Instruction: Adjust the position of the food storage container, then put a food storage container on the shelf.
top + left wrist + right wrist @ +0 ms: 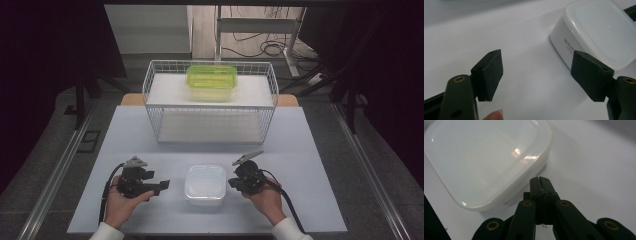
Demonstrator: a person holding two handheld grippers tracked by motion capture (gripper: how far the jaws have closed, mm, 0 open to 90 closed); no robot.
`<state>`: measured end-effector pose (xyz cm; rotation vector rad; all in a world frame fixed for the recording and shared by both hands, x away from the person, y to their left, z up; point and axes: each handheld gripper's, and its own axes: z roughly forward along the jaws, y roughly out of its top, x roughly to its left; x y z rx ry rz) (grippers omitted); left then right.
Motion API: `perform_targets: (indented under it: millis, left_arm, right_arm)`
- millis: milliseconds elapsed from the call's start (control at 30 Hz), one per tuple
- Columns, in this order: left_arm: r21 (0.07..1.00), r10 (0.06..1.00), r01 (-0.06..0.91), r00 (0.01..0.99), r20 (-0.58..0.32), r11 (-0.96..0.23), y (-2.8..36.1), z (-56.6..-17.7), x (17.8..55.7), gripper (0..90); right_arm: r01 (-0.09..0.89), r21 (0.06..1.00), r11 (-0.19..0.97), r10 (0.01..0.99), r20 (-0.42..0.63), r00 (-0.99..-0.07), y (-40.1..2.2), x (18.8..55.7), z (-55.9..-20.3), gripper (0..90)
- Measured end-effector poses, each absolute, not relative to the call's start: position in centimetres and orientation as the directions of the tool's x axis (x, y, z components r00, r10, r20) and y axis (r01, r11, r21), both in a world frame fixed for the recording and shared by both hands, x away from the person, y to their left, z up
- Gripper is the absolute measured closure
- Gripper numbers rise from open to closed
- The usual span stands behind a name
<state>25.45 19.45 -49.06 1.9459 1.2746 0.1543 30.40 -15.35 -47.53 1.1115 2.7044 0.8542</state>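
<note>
A white lidded plastic box [205,184] sits on the table near the front edge, between my two hands. My left gripper [162,186] rests on the table to its left, pointing at it, jaws open with nothing between them. In the left gripper view the box [599,32] lies ahead and to the right, with the left gripper [536,72] short of it. My right gripper [232,183] is at the box's right side, jaws shut and holding nothing. In the right gripper view the right gripper [540,180] has its tips close to the box [486,160] wall.
A white wire rack [210,102] stands at the back of the table, with a green lidded container [212,80] on its upper shelf. Its lower shelf is bare. The light tabletop [300,150] has open space on both sides.
</note>
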Motion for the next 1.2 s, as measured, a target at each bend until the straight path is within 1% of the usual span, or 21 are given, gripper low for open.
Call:
perform_targets:
  millis: [67, 100, 167, 233, 367, 433, 500, 533, 633, 700, 767, 900, 1033, 1100, 1200]
  left_arm:
    - [0.667, 0.819, 0.724, 0.484, -0.309, -0.177, 19.4, -48.9, 25.4, 25.2]
    - [0.670, 0.819, 0.722, 0.484, -0.308, -0.174, 19.4, -48.8, 25.3, 25.3]
    - [0.675, 0.817, 0.720, 0.481, -0.319, -0.160, 19.3, -48.5, 25.2, 25.6]
    - [0.677, 0.814, 0.720, 0.478, -0.329, -0.149, 19.3, -48.2, 25.1, 25.8]
    - [0.671, 0.798, 0.730, 0.478, -0.367, -0.129, 19.1, -47.9, 25.0, 26.6]
    - [0.673, 0.801, 0.728, 0.476, -0.363, -0.128, 18.9, -47.8, 25.0, 27.0]
    - [0.678, 0.809, 0.722, 0.479, -0.341, -0.141, 18.5, -47.6, 24.8, 27.3]
    - [0.679, 0.804, 0.721, 0.483, -0.347, -0.140, 18.3, -47.6, 24.8, 27.3]
    - [0.668, 0.790, 0.733, 0.483, -0.378, -0.128, 18.0, -47.5, 24.9, 26.7]
    - [0.658, 0.786, 0.742, 0.481, -0.388, -0.129, 17.9, -47.6, 25.0, 26.5]
    - [0.652, 0.783, 0.748, 0.477, -0.399, -0.123, 17.8, -47.7, 25.1, 26.4]
    - [0.632, 0.758, 0.769, 0.466, -0.456, -0.093, 17.8, -47.7, 25.3, 28.5]
    - [0.613, 0.737, 0.787, 0.457, -0.498, -0.074, 17.6, -47.8, 25.4, 29.2]
    - [0.600, 0.731, 0.796, 0.453, -0.510, -0.075, 17.4, -48.0, 25.5, 29.2]
    - [0.579, 0.720, 0.813, 0.439, -0.537, -0.065, 17.2, -48.4, 25.9, 29.2]
  right_arm:
    - [0.623, 0.558, 0.549, 0.687, 0.123, -0.716, -16.0, 30.4, -47.2, 88.3]
    - [0.623, 0.577, 0.528, 0.694, 0.129, -0.708, -16.5, 30.3, -47.0, 83.1]
    - [0.627, 0.600, 0.497, 0.708, 0.137, -0.693, -17.1, 30.1, -46.7, 68.9]
    - [0.652, 0.620, 0.436, 0.714, 0.204, -0.670, -18.1, 29.9, -46.3, 54.0]
    - [0.667, 0.657, 0.352, 0.711, 0.276, -0.647, -19.4, 29.4, -46.2, 41.3]
    - [0.679, 0.666, 0.309, 0.714, 0.309, -0.629, -19.7, 29.2, -46.2, 33.4]
    - [0.681, 0.671, 0.294, 0.720, 0.313, -0.619, -19.8, 29.0, -46.3, 27.0]
    - [0.682, 0.671, 0.292, 0.723, 0.312, -0.617, -19.8, 29.0, -46.4, 24.9]
    - [0.687, 0.667, 0.289, 0.711, 0.331, -0.621, -19.6, 28.8, -46.7, 23.5]
    - [0.681, 0.666, 0.305, 0.703, 0.325, -0.633, -19.4, 28.7, -46.8, 23.2]
    - [0.678, 0.666, 0.311, 0.693, 0.329, -0.641, -19.0, 28.6, -47.0, 23.7]
    - [0.672, 0.669, 0.318, 0.674, 0.339, -0.656, -18.7, 28.3, -47.2, 26.0]
    - [0.673, 0.684, 0.282, 0.654, 0.376, -0.656, -18.6, 28.2, -47.2, 26.8]
    - [0.676, 0.685, 0.274, 0.647, 0.389, -0.656, -18.5, 28.3, -47.4, 29.0]
    - [0.689, 0.679, 0.252, 0.655, 0.405, -0.638, -18.5, 28.5, -47.7, 30.5]
